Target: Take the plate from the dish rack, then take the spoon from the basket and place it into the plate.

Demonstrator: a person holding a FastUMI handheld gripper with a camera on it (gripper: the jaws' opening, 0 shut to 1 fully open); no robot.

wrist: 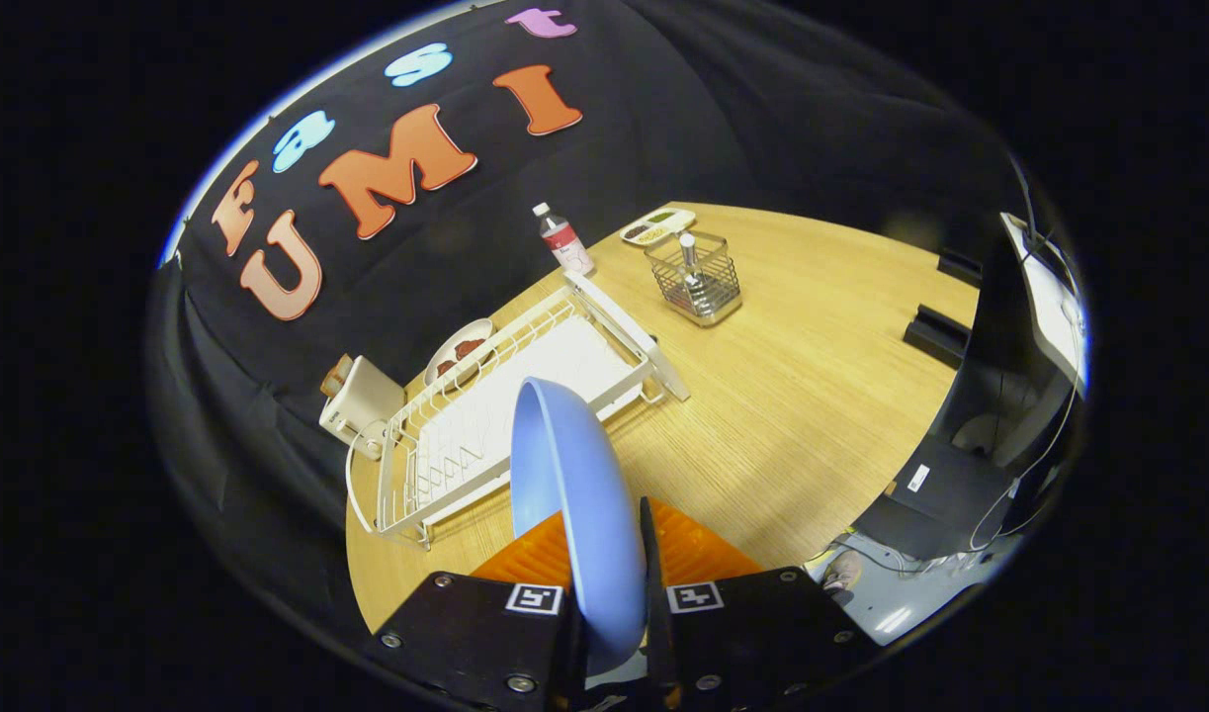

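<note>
Plate (pixel 574 494) stands on edge between your fingers (pixel 653 574), a light blue one gripped at its lower rim and rising ahead of the gripper (pixel 614 618), above the bench (pixel 792 396) and clear of the dish rack (pixel 505 396). Your fingers are closed to a narrow gap, one on each face of the plate, so you have it pinched. It looks stiff and smooth, probably light plastic or melamine; the glossy surface may slip in a rim pinch, and the tall part above the grip gives it leverage to swing, so keep your wrist steady and lower it gently onto the bare wood.

Just behind the plate sits the white wire rack, lying empty on its tray. Beyond the rack, a small wire basket (pixel 695 277) holds the spoon (pixel 690 259) upright, handle up. That handle is thin and hard metal by the look of it; you would do best to take it near the top, where it stands clear of the basket's rim. A bottle (pixel 562 239) and a divided dish (pixel 657 225) stand farther back, a toaster (pixel 359 400) beside the rack.
</note>
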